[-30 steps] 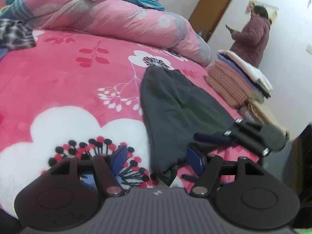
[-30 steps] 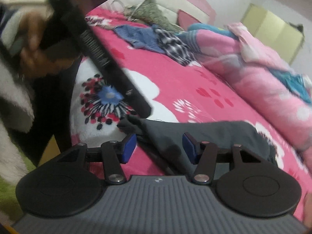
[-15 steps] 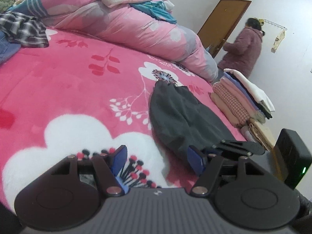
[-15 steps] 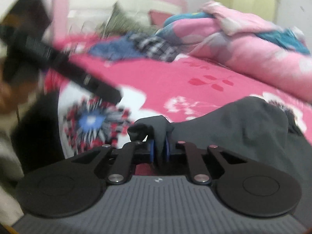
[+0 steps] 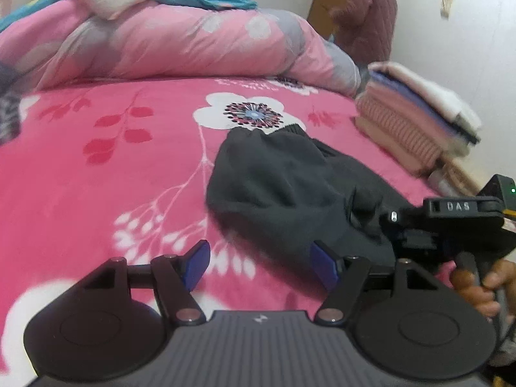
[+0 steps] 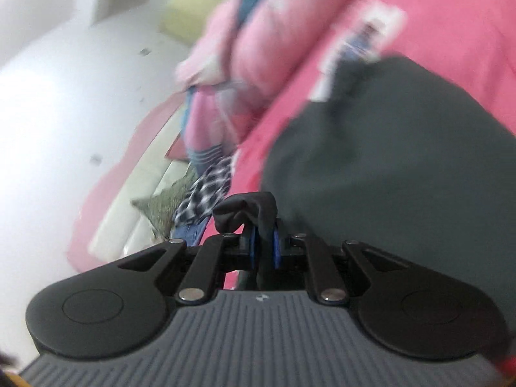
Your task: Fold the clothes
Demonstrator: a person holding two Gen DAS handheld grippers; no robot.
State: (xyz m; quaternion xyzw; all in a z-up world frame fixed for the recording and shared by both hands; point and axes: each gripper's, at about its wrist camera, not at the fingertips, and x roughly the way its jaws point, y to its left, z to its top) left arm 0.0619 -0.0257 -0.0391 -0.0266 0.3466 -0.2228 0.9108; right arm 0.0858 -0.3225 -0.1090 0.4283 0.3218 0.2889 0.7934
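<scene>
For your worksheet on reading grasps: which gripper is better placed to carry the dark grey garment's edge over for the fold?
Right. The right gripper already pinches the dark grey garment; the left gripper is open, holding nothing.

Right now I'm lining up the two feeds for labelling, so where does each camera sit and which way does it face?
Left wrist: rides the left claw, jaws open, looking across the pink floral blanket at the dark grey garment, the folded stack and the person's hand on the right claw.
Right wrist: rides the right claw, view rolled sideways, pads pinching a corner of the garment, its jaws easing open; a checked cloth lies beyond.
Shared: the garment, the blanket, the pink duvet.
</scene>
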